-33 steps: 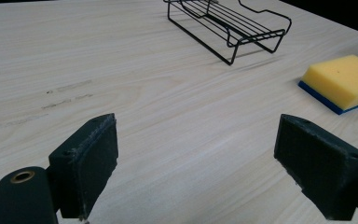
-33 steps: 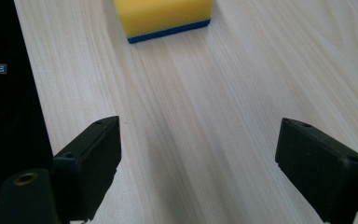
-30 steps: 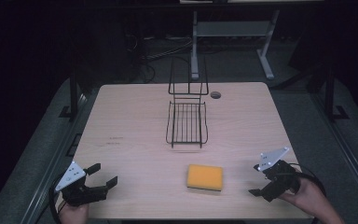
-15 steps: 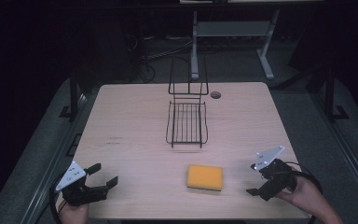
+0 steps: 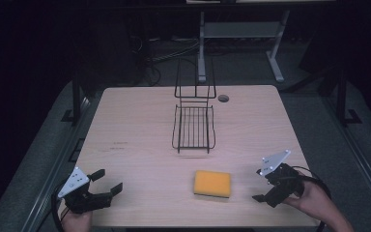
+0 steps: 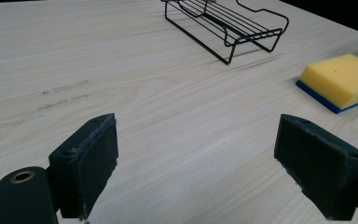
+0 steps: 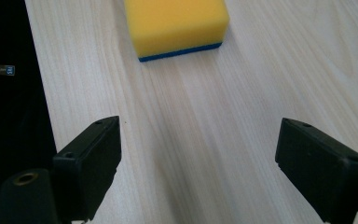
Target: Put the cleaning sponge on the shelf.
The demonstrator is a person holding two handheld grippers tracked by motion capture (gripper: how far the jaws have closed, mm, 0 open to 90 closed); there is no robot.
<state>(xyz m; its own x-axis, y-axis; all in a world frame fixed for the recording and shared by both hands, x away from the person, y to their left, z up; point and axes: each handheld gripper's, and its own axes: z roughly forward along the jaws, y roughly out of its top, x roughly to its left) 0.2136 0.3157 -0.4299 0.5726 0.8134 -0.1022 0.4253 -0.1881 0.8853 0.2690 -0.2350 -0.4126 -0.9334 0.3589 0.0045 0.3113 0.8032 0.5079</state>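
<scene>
Wooden table, black wire dish rack sitting mid-table, yellow sponge with blue scouring base lying flat near the front edge, well apart from the rack. Right gripper is near the sponge, jaws spread wide, empty, aimed at it. Left gripper is at the front-left corner, jaws released, holding nothing. Risks: the low sponge could skid off the near edge if a jaw nudges it; a soft pinch may slip; a hard squeeze deforms it
</scene>
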